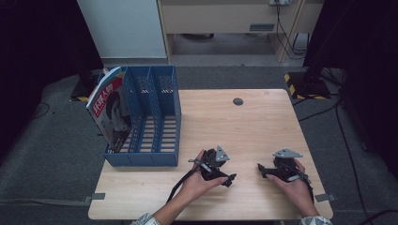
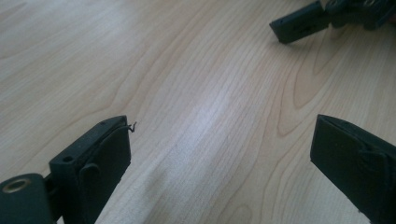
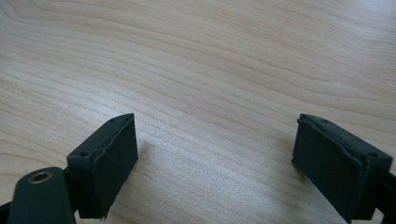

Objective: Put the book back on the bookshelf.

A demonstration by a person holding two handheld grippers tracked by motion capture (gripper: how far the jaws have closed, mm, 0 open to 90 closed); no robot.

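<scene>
We see a dim room with grey carpet, dark at both sides, and a pale cabinet (image 1: 123,28) at the back whose top is cut off by the frame. On the carpet stands a wooden table (image 1: 244,122); its near edge is partly hidden by our forearms.

At the table's left edge sits a blue file rack (image 1: 152,117) with three slots. A magazine (image 1: 111,110) stands tilted in the slot nearest the left edge, its lower part hidden behind the rack's slatted wall; its cover print is too small for us to read.

Near the table's front edge, we hold the left gripper (image 1: 230,179) and the right gripper (image 1: 259,167) low over the bare wood, tips pointing at each other and close but apart. In the left gripper view, the left gripper (image 2: 219,154) has its jaws spread wide with nothing but wood between them, and the other tool's tip is cut off at the top right corner. In the right gripper view, the right gripper (image 3: 215,149) is likewise spread wide and empty.

A small grey cable cap (image 1: 238,101) sits near the far edge.
</scene>
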